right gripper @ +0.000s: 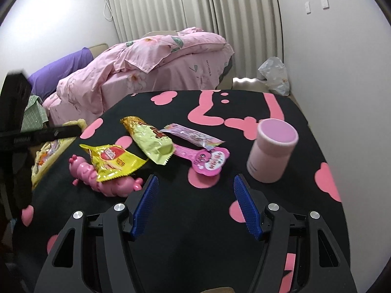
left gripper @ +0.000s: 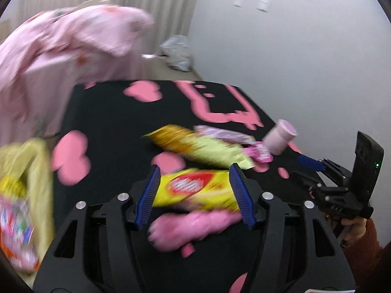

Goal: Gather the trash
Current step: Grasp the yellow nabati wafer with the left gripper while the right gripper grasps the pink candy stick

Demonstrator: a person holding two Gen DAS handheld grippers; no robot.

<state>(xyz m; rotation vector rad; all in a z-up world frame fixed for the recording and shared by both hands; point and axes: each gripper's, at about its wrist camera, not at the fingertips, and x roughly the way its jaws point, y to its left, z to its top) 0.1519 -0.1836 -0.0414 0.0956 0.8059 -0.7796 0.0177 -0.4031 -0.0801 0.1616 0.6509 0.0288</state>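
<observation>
A yellow snack wrapper (left gripper: 195, 190) (right gripper: 113, 162) lies on a pink caterpillar toy (left gripper: 193, 227) (right gripper: 110, 183) on the black table with pink shapes (right gripper: 220, 219). My left gripper (left gripper: 194, 171) is open, its blue fingers on either side of the wrapper. A gold-green wrapper (left gripper: 195, 146) (right gripper: 149, 139), a pink wrapper (right gripper: 193, 135) and a pink card toy (right gripper: 207, 158) lie beyond. My right gripper (right gripper: 194, 182) is open and empty above the table; it shows in the left wrist view (left gripper: 310, 162). A yellow bag (left gripper: 27, 195) (right gripper: 48, 151) with wrappers hangs at the table's left edge.
A pink cylinder cup (right gripper: 271, 151) (left gripper: 279, 136) stands at the table's right. A bed with a pink quilt (right gripper: 158, 58) lies behind the table. A grey plastic bag (right gripper: 275, 74) sits on the floor by the curtain.
</observation>
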